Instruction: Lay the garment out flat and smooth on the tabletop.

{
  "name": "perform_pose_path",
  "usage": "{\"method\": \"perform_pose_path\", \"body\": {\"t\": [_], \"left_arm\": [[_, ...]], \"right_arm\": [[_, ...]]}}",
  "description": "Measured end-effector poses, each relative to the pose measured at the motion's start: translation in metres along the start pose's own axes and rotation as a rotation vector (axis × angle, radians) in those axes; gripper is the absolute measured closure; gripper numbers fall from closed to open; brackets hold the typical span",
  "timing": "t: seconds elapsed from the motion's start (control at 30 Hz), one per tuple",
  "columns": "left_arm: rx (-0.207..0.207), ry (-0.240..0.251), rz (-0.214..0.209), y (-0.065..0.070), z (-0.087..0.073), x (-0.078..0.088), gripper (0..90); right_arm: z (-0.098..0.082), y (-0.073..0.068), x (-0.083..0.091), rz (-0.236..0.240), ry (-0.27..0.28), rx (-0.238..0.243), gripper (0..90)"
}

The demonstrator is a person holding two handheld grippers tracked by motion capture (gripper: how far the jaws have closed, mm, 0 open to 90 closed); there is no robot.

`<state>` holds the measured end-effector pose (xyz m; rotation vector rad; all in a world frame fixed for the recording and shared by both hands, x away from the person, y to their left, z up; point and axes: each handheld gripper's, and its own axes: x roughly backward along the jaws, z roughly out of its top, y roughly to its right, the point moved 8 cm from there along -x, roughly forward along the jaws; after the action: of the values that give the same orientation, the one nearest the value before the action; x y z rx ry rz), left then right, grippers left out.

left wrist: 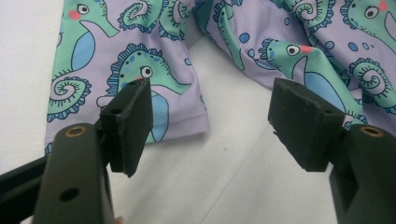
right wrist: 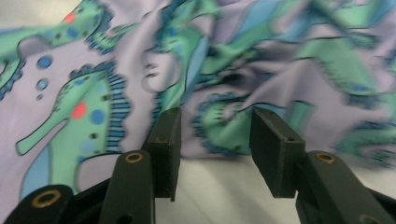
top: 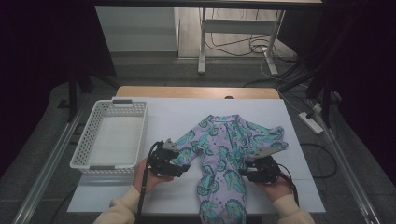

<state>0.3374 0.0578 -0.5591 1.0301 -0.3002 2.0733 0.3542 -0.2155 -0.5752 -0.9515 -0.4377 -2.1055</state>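
Observation:
A lilac baby sleepsuit [top: 224, 144] printed with green seahorses lies flat on the white table cover [top: 177, 116], legs toward the person. My left gripper [top: 184, 165] is at the suit's left sleeve, held in the person's left hand. In the left gripper view its jaws stand wide open [left wrist: 210, 121] over the sleeve cuff [left wrist: 140, 60] and bare cover, gripping nothing. My right gripper [top: 243, 171] sits at the suit's right side. Its jaws are apart [right wrist: 215, 144], with the rumpled fabric edge [right wrist: 93, 107] just ahead of the fingertips and nothing pinched.
A white plastic basket [top: 86, 130] with nothing in it stands on the left of the table. Beyond the far edge are a desk frame [top: 201, 46], floor cables and a power strip [top: 312, 122] at the right.

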Motion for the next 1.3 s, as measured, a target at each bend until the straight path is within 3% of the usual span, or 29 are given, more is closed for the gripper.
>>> {"method": "perform_pose_path", "body": {"t": [0.07,0.2,0.43,0.67,0.87,1.07,1.3], "left_arm": [[-0.001,0.000,0.001,0.000,0.000,0.000,31.2],[-0.003,0.000,0.002,0.000,0.000,0.000,31.1],[-0.003,-0.001,0.003,0.000,0.000,0.000,31.1],[-0.003,-0.002,0.004,0.000,0.000,0.000,31.2],[-0.004,-0.001,0.005,0.000,0.000,0.000,31.2],[-0.002,0.002,0.005,-0.001,0.000,0.001,31.2],[0.005,0.006,0.007,-0.003,0.000,0.003,31.1]], "right_arm": [[0.000,-0.008,-0.004,0.012,-0.015,0.026,51.8],[0.005,-0.021,-0.005,0.040,-0.003,0.032,47.5],[0.008,-0.031,-0.008,0.043,-0.001,0.047,46.2],[0.013,-0.038,-0.016,0.015,-0.009,0.071,57.2],[0.013,-0.038,-0.018,0.013,-0.019,0.104,85.2],[0.012,-0.037,-0.009,0.025,-0.001,0.107,87.3],[0.007,-0.032,0.017,0.017,0.046,0.078,87.7]]}}
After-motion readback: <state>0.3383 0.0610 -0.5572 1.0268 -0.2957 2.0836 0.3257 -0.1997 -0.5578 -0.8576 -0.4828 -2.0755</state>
